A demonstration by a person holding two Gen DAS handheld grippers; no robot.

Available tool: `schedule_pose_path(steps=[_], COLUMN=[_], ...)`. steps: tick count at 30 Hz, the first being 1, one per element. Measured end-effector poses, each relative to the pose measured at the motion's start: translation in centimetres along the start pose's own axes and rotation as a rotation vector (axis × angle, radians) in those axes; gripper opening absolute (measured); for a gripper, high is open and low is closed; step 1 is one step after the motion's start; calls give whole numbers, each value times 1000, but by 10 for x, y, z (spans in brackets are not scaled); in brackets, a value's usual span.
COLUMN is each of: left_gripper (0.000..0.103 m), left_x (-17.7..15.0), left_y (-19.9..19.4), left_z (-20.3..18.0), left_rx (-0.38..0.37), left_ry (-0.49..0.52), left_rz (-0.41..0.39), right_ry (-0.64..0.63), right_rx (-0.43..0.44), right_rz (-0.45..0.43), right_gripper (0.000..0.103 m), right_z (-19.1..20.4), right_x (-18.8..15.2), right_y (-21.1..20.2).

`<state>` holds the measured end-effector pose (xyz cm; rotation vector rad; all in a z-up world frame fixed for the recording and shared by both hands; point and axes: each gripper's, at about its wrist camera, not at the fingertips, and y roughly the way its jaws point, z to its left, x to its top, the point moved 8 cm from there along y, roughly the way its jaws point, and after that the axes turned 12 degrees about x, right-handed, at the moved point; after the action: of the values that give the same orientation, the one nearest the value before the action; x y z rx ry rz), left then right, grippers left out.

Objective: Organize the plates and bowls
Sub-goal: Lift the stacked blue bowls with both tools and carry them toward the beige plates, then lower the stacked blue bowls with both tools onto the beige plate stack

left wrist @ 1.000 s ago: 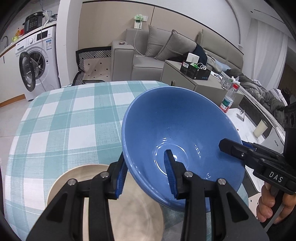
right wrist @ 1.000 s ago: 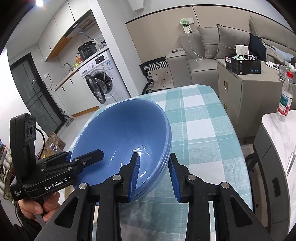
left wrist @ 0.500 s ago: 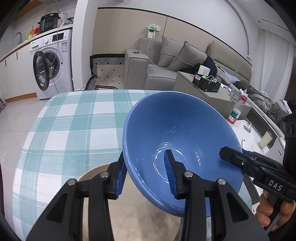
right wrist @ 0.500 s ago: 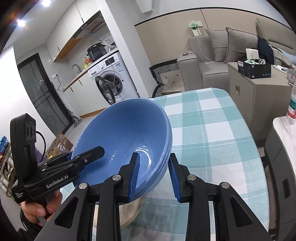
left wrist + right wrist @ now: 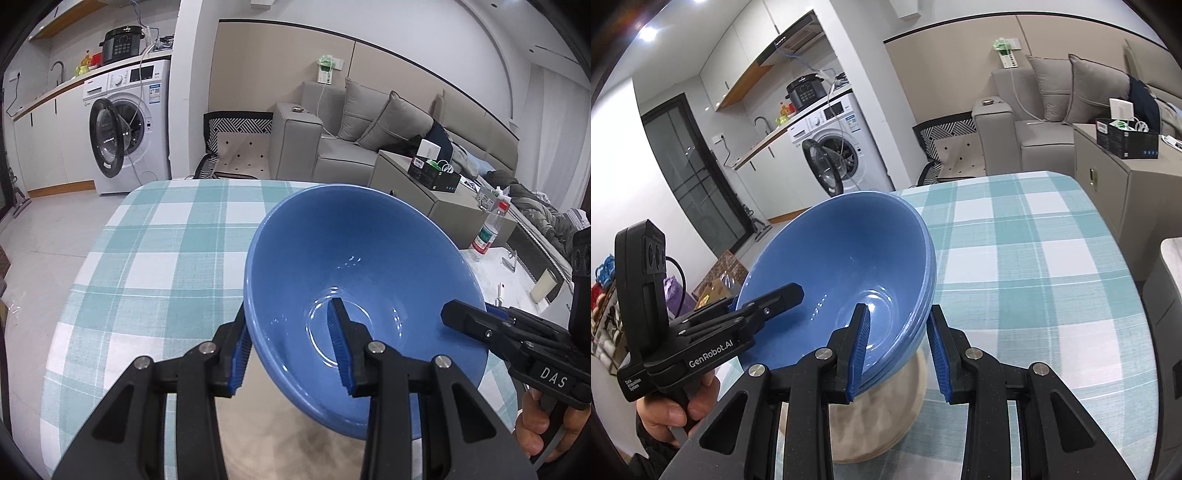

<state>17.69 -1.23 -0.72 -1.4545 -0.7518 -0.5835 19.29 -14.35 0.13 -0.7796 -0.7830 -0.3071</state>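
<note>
Both grippers are pinching the blue bowls (image 5: 369, 280) by opposite rims: the left gripper (image 5: 291, 350) and the right gripper (image 5: 897, 347) each straddling the wall. The stack is hanging tilted above the beige plate (image 5: 886, 417) at the table's (image 5: 1034, 258) near edge.

"DAS" stands in white on the black body of the right gripper (image 5: 463, 317), at the near right. "GenRobot.AI" stands on the left gripper (image 5: 783, 295), with tiny "Data Acquisition System" near its left end.

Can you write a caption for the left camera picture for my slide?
Two grippers, left gripper and right gripper, hold a blue bowl above a beige plate.
</note>
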Motion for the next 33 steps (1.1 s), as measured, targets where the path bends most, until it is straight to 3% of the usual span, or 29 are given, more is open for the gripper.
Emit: schedule_pose_path(steps=[14,27,33], left_gripper=[38,39,39], left_x=[-17,-33,-32], left_y=[0,18,20], left_z=[36,46,44], left_rx=[42,20,8], left_ry=[-37,-57,-52], left_rz=[31,113,95], right_ry=[-7,26,54], right_rx=[53,55,62], right_rz=[70,127,115], right_gripper=[32,32,34], right_z=[21,18,12], right_x=[-16,-30,-29], right_y=[30,46,48])
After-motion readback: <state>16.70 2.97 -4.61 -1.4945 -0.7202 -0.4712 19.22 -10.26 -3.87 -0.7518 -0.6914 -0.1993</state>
